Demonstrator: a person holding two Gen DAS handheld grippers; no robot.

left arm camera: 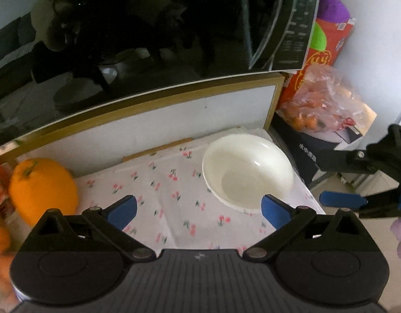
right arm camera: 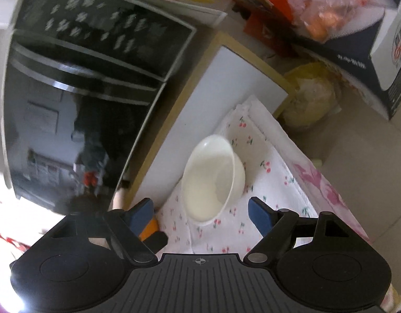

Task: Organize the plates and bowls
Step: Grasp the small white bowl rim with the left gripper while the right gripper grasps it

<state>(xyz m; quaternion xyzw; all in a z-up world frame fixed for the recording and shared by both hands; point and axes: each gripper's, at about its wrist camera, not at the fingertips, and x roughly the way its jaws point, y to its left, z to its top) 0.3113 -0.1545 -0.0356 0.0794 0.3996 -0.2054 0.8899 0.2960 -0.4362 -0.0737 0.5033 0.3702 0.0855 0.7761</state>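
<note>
A white bowl [left arm camera: 247, 172] stands upright on a cherry-print cloth [left arm camera: 169, 195], toward its right end. My left gripper [left arm camera: 199, 208] hovers over the cloth's near side, open and holding nothing; its right fingertip [left arm camera: 274, 210] overlaps the bowl's near rim in the picture. My right gripper [left arm camera: 328, 180] comes in from the right edge, beside the bowl. In the right wrist view the bowl [right arm camera: 213, 180] lies just ahead of my right gripper [right arm camera: 200, 212], which is open wide. Neither pad touches the bowl.
A black microwave [left arm camera: 122, 39] sits on a gold-edged white board [left arm camera: 148, 127] right behind the cloth. A large orange fruit [left arm camera: 41, 187] lies at the cloth's left end. To the right are a bag of oranges [left arm camera: 325, 104] and boxes [right arm camera: 370, 60].
</note>
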